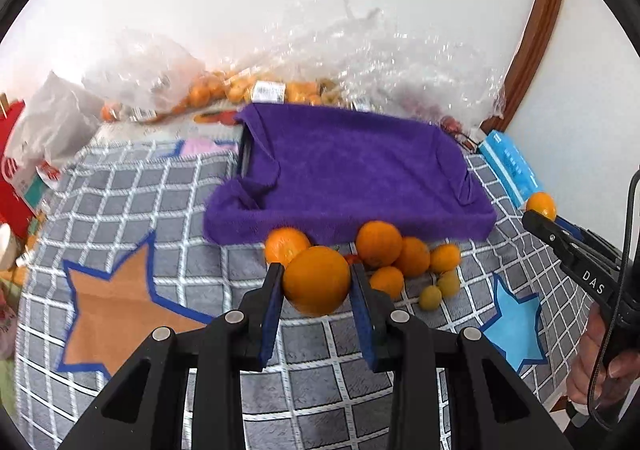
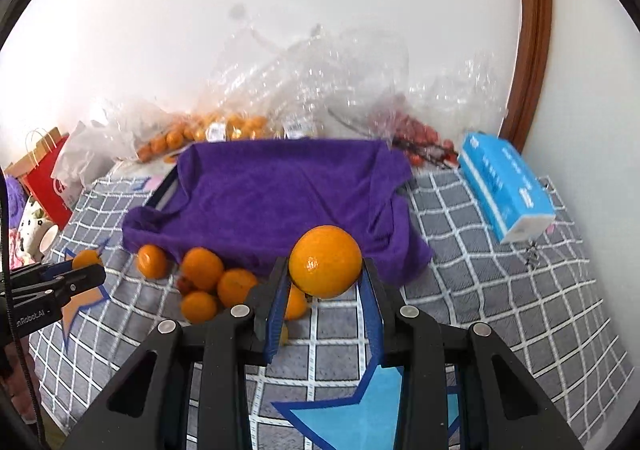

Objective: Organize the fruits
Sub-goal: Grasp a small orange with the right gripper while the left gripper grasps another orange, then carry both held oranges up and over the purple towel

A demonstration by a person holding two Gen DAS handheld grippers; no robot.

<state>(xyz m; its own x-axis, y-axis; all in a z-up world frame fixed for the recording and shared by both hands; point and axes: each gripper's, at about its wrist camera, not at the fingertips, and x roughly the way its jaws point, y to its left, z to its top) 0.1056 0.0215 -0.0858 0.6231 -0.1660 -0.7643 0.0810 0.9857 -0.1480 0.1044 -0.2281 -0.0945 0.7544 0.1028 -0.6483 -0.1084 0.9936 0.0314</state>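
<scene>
- Clamped between the blue pads of my left gripper (image 1: 316, 278) is a big orange (image 1: 317, 280), pinched across its widest part and lifted clear of the checked blanket (image 1: 120, 186).
- My right gripper (image 2: 325, 264) is clenched on a second orange (image 2: 325, 261) the same way, pads on opposite flanks; it hangs in front of the near edge of the purple towel (image 2: 272, 194).
- That towel is draped over a shallow tray whose dark rim shows at the towel's left corner; I judge this is where the fruit goes.
- Loose oranges (image 1: 380, 244) lie in a cluster on the blanket, touching the towel's near edge, with two small yellow-green fruits (image 1: 439, 290) just in front of them.
- Behind the towel sit clear bags of more fruit; to its right, a blue tissue pack (image 2: 504, 186).
- Each orange looks firm, fairly heavy, round and waxy, so it may roll or slip: hold at the equator, squeeze moderately to avoid bruising.
</scene>
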